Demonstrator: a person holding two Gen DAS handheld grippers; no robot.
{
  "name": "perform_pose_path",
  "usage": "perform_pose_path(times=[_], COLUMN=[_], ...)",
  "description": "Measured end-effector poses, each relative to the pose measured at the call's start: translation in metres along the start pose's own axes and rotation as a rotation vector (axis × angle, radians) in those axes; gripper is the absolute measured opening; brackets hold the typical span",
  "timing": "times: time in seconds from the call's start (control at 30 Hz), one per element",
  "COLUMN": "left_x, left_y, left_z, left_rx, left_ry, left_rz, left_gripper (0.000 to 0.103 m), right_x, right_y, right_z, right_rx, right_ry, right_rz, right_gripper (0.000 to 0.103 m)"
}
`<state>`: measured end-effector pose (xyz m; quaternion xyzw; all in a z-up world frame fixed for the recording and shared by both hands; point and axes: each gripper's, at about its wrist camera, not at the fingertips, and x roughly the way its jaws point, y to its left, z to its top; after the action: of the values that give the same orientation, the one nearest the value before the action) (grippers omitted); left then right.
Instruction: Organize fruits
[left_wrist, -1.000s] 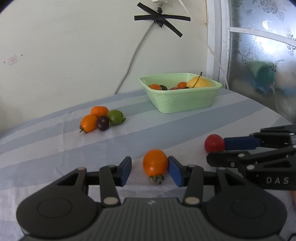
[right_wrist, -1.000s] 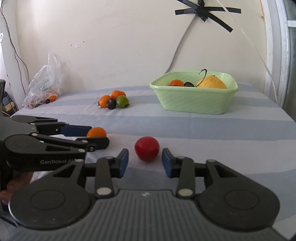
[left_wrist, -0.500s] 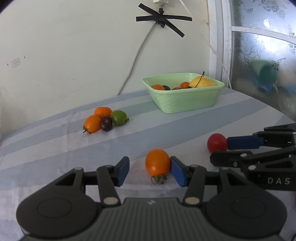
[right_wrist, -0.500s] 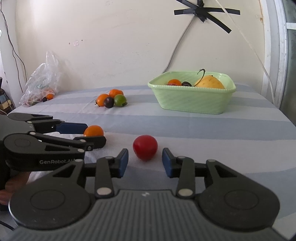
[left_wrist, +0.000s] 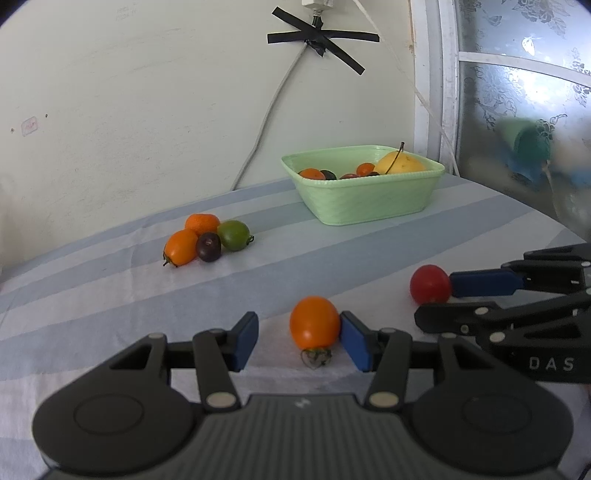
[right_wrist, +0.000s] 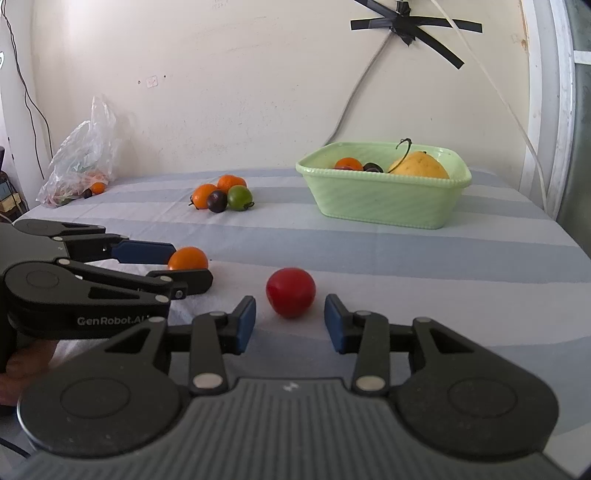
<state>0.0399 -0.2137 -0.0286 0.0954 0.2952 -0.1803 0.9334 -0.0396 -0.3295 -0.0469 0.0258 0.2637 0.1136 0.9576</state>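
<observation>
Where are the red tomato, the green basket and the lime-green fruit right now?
red tomato (right_wrist: 290, 292): right wrist view, middle of its front.
green basket (right_wrist: 384, 201): right wrist view, front wall.
lime-green fruit (left_wrist: 233, 235): left wrist view, middle of its skin.

One green basket (right_wrist: 384, 206), one plastic bag (right_wrist: 79, 166), two hand-held grippers, one red tomato (right_wrist: 290, 291)

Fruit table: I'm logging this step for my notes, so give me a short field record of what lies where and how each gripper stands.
basket: green basket at the back, holding a yellow fruit and small ones
loose cluster: two orange, one dark, one green fruit on the striped cloth
left gripper: open around the orange tomato, which touches one pad only
right gripper: opening, red tomato between the pads, untouched
side: plastic bag by the wall
</observation>
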Motion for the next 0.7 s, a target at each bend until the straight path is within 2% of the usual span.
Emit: perform_pose_path(times=[0.7], left_x=[0.0023], left_y=[0.0000], left_z=[0.0009], left_rx=[-0.001], left_ry=[0.009], left_rz=[0.004], left_gripper=[0.051], right_x=[-0.0004], right_y=[0.0004], right_z=[0.0007], right_rx=[-0.003], right_ry=[0.001], right_rz=[0.001], right_gripper=[0.045])
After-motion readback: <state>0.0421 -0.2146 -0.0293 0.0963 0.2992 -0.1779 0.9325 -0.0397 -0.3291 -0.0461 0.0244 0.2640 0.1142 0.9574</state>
